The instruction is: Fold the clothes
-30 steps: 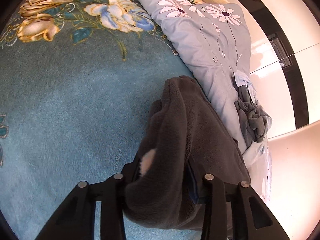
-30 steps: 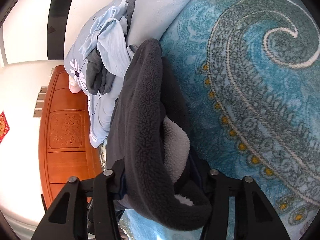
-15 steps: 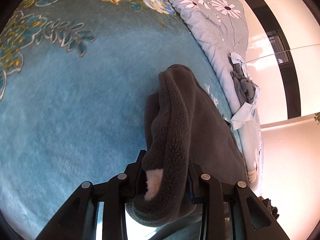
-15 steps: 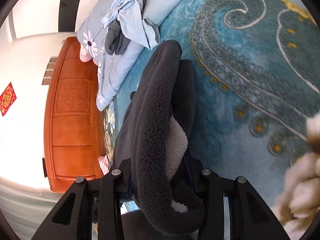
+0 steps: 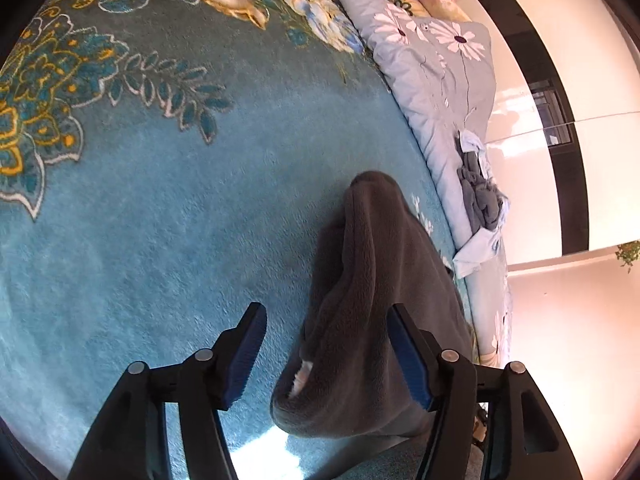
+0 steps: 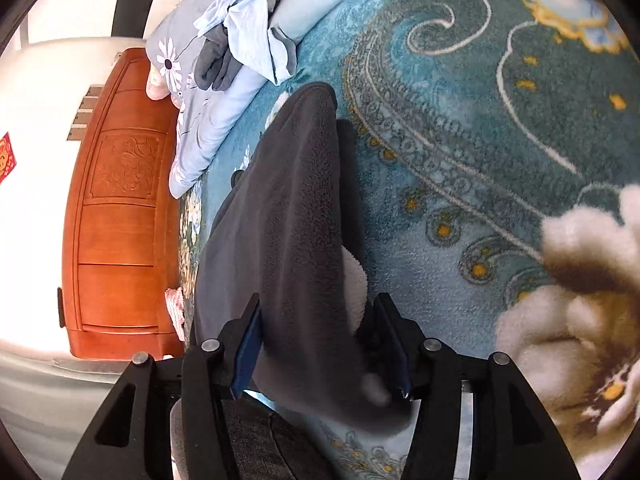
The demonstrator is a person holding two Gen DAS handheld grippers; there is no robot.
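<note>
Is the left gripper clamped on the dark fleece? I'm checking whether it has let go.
No. The left gripper is open: one blue pad stands clear of the dark fleece, with blanket showing between.

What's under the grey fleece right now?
The grey fleece lies on the teal floral blanket. Its pale lining peeks out; anything beneath its folds is hidden.

Fleece (image 5: 372, 304) on blanket (image 5: 168, 216), beside quilt (image 5: 444, 92)

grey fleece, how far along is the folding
Done: the grey fleece lies doubled over on the blue carpet. In hand: the left gripper and right gripper stand open around it, releasing. Left: the crumpled clothes on the bedding remain unfolded.
</note>
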